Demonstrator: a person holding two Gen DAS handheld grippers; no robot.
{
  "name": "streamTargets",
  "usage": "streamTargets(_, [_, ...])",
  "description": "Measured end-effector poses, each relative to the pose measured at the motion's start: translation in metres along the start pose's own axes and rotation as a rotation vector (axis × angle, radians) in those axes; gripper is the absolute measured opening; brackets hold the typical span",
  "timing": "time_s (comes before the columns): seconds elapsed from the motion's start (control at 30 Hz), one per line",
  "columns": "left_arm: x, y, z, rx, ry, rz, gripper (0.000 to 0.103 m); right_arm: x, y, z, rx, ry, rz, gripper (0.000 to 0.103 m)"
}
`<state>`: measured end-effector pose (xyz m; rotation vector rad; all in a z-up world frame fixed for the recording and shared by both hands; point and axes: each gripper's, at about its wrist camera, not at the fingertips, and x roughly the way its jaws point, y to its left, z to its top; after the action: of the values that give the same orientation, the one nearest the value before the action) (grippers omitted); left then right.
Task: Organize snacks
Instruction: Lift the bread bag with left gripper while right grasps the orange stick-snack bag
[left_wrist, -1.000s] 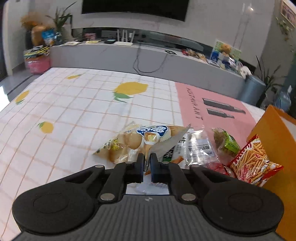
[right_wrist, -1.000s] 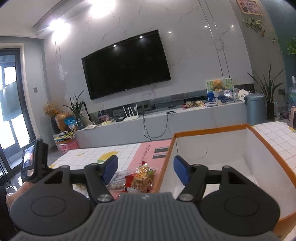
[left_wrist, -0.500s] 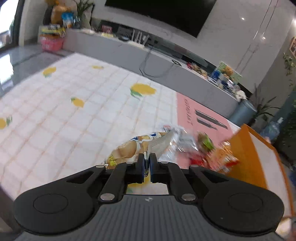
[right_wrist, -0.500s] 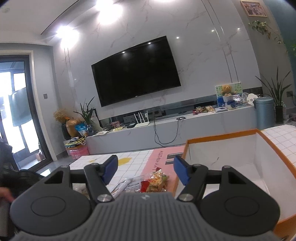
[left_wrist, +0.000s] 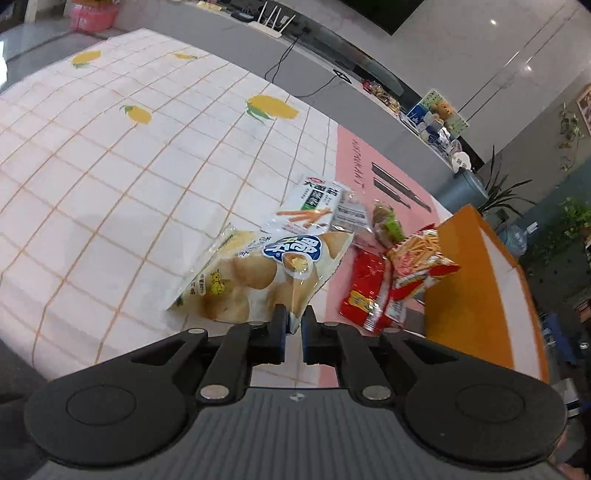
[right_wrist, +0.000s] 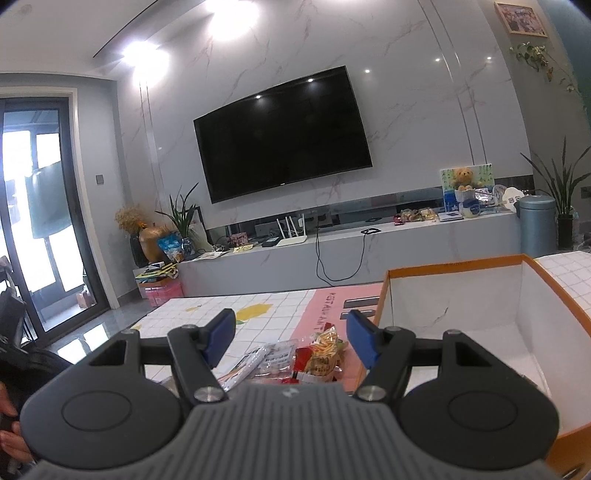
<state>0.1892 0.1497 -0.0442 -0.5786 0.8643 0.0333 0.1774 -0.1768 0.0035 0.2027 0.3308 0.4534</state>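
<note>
Left wrist view: our left hand-held gripper (left_wrist: 293, 326) pinches the near corner of the bag of round buns (left_wrist: 266, 273), its jaws all but pressed together on the film. A second ago this bag lay low among the other packets with the camera looking almost level across the worktop (left_wrist: 110, 184); now we look down on it more steeply, the view has rolled, and the bag hangs tilted from our grip, seemingly raised above the cloth. We judge the pick-up done and the carry begun.

The orange box (left_wrist: 476, 295) stands at the right, just beyond the heap that remains: the striped stick-snack bag (left_wrist: 417, 266) leaning at its wall, the red packet (left_wrist: 367, 291) beside it, the white packet with orange sticks (left_wrist: 314, 206) further off, and a small green one (left_wrist: 386, 223).

In the right wrist view, our right hand-held gripper (right_wrist: 291, 338) is spread wide with nothing between its blue pads (right_wrist: 219, 338), and has kept its place near the box (right_wrist: 480, 295), whose white inside looks empty. So the bun bag would be the first snack in; it needs swinging right over the wall.
</note>
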Motion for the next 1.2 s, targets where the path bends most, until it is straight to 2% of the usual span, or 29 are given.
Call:
streamTargets(0.07, [0.004,-0.005,-0.001,0.055,-0.018,0.032,0.008,0.000,0.000,-0.001,-0.003,0.002,-0.001,0.066])
streamTargets(0.3, [-0.011,-0.017,-0.009,0.148,-0.093,0.034,0.004,-0.001,0.003,-0.002,-0.016,-0.003,0.007,0.066])
streamTargets(0.57, [-0.023,-0.011,-0.006,0.115,-0.141,0.006,0.004,-0.004,0.017,-0.007,-0.079,-0.005,0.080,0.066])
streamTargets(0.7, [-0.030,-0.010,-0.005,0.113,-0.156,-0.015,0.004,-0.002,0.032,-0.011,-0.134,0.022,0.091,0.066])
streamTargets(0.8, [-0.033,-0.009,-0.003,0.120,-0.165,-0.024,0.004,0.006,0.050,-0.016,-0.200,0.068,0.062,0.065])
streamTargets(0.97, [-0.034,-0.002,0.002,0.091,-0.153,-0.041,0.004,0.029,0.064,-0.022,-0.193,0.153,-0.017,0.052])
streamTargets(1.1, [-0.034,0.003,0.006,0.079,-0.153,-0.044,0.004,0.052,0.071,-0.025,-0.166,0.222,-0.107,0.051])
streamTargets(1.13, [-0.035,0.002,0.006,0.080,-0.153,-0.049,0.004,0.057,0.074,-0.026,-0.163,0.221,-0.149,0.052])
streamTargets(1.17, [-0.035,0.002,0.006,0.081,-0.153,-0.055,0.004,0.064,0.075,-0.027,-0.163,0.208,-0.211,0.057])
streamTargets(1.2, [-0.035,0.002,0.005,0.083,-0.152,-0.060,0.004,0.070,0.077,-0.028,-0.169,0.193,-0.266,0.067])
